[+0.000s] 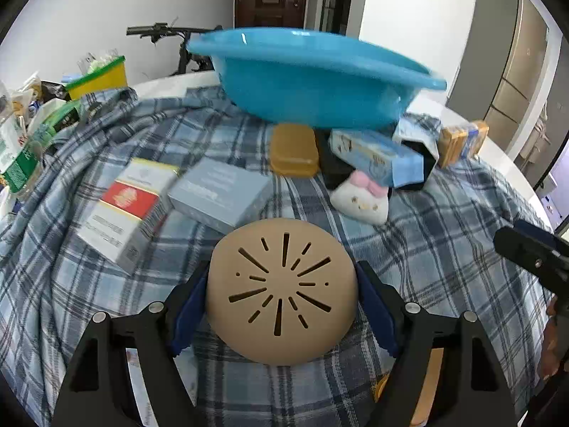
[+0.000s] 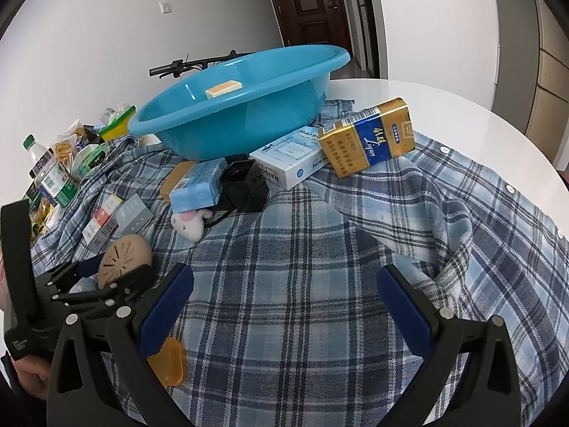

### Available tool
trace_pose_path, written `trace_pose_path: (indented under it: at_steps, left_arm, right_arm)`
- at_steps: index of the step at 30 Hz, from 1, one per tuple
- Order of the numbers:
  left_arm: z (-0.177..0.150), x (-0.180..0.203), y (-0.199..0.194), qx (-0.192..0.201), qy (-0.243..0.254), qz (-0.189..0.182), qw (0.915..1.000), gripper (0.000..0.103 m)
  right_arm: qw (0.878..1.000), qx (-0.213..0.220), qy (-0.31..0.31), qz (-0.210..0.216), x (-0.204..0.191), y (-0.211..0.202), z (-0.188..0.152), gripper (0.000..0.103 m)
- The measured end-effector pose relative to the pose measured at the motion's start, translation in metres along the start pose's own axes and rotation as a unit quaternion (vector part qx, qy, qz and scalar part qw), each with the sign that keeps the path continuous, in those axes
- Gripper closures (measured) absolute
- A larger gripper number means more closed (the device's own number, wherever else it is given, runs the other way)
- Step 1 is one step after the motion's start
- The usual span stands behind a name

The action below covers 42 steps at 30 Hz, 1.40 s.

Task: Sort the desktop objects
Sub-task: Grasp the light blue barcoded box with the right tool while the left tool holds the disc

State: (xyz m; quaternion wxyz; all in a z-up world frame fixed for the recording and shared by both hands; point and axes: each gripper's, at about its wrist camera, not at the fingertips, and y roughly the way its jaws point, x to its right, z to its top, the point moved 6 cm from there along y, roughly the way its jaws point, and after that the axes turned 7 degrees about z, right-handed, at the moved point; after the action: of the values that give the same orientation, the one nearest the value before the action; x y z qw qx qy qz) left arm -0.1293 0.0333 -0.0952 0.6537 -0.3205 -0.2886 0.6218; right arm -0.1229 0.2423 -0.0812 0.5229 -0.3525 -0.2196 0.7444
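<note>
Tan slotted disc (image 1: 281,290) | white box (image 2: 291,158): "RAISON" | gold pack (image 2: 370,137): "Liqun"

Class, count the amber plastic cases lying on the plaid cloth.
2. The far amber case lies just before the blue basin; the near amber case lies beside the right hand-held gripper. More may hide behind boxes.

Both wrist views are evenly and brightly lit by soft, diffuse indoor light, with only faint shadows on the plaid cloth (image 2: 320,249) under each tool. Strong fisheye bending curves the walls and leaves black corners. Ahead of the left tool, the blue basin (image 1: 313,74) and boxes look motion-smeared, while a small glare streak marks the basin's inner wall.
</note>
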Motion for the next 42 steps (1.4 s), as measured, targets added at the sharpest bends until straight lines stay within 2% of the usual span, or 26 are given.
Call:
trace_pose_path:
  at_steps: [12, 26, 31, 33, 34, 37, 39, 41, 42]
  left_arm:
    - [0.010, -0.015, -0.020, 0.024, -0.013, 0.000, 0.9996, 0.023]
    - [0.012, -0.022, -0.018, 0.023, -0.017, -0.002, 0.9996, 0.023]
    - [0.014, -0.023, -0.019, 0.032, -0.008, 0.014, 0.9994, 0.023]
    - [0.014, -0.022, -0.019, 0.030, -0.009, 0.009, 0.9995, 0.023]
    - [0.013, -0.022, -0.018, 0.029, -0.010, 0.008, 0.9995, 0.023]
    - [0.013, -0.023, -0.015, 0.024, -0.011, 0.007, 0.9996, 0.023]
    - [0.013, -0.024, -0.014, 0.023, -0.013, 0.005, 0.9996, 0.023]
    - [0.014, -0.025, -0.013, 0.022, -0.013, 0.003, 0.9997, 0.023]
    - [0.014, -0.025, -0.013, 0.022, -0.013, 0.002, 0.9997, 0.023]
  right_arm:
    - [1.000, 0.003, -0.026, -0.003, -0.022, -0.002, 0.012, 0.000]
    - [0.998, -0.007, -0.061, 0.020, -0.055, 0.014, 0.019, 0.000]
    - [0.997, 0.003, -0.065, 0.042, -0.060, 0.021, 0.026, 0.001]
    - [0.997, 0.000, -0.065, 0.048, -0.060, 0.026, 0.029, 0.010]
    - [0.997, -0.004, -0.065, 0.050, -0.061, 0.030, 0.031, 0.018]
    - [0.996, -0.014, -0.068, 0.053, -0.063, 0.040, 0.033, 0.021]
    - [0.996, -0.021, -0.074, 0.054, -0.066, 0.046, 0.035, 0.027]
    - [0.995, -0.028, -0.075, 0.058, -0.068, 0.052, 0.035, 0.040]
    - [0.995, -0.032, -0.076, 0.061, -0.069, 0.055, 0.035, 0.043]
